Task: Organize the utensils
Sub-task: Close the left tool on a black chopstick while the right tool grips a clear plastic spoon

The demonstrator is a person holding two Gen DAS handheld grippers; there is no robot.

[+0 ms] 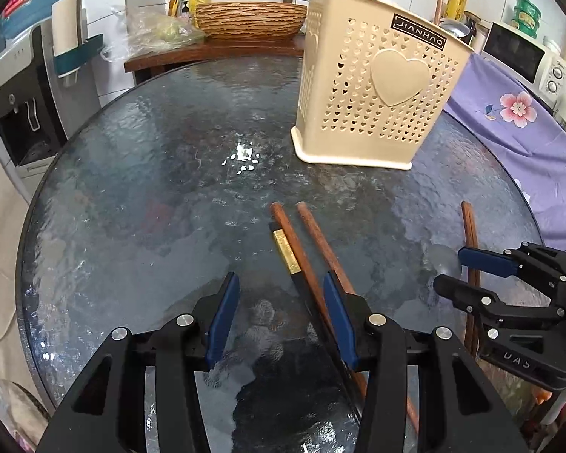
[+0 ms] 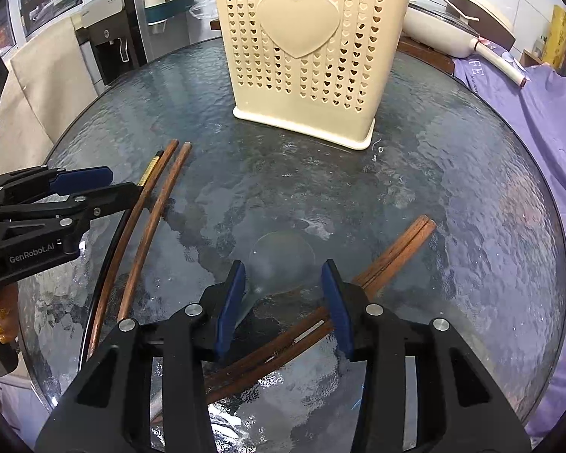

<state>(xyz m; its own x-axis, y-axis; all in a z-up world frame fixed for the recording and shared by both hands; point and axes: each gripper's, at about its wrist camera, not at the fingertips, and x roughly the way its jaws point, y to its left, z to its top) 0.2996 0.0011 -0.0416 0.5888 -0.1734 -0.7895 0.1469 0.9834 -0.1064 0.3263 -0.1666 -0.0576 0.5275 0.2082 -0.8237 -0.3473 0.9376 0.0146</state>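
Observation:
A cream perforated utensil holder (image 1: 373, 87) with a heart stands on the round glass table (image 1: 151, 173); it also shows in the right wrist view (image 2: 305, 49). Two brown chopsticks (image 1: 309, 241) and a black one with a gold band (image 1: 287, 255) lie before my left gripper (image 1: 281, 290), which is open, its right finger beside them. My right gripper (image 2: 286, 283) is open over a clear plastic spoon (image 2: 281, 258) and a brown chopstick pair (image 2: 400, 251). The left gripper (image 2: 94, 188) also shows in the right wrist view, and the right gripper (image 1: 456, 270) in the left wrist view.
A water dispenser (image 1: 22, 105) stands left of the table. A wooden counter with a woven basin (image 1: 251, 19) lies behind. A purple flowered cloth (image 1: 509, 113) covers the right side, with a microwave (image 1: 520, 53) beyond.

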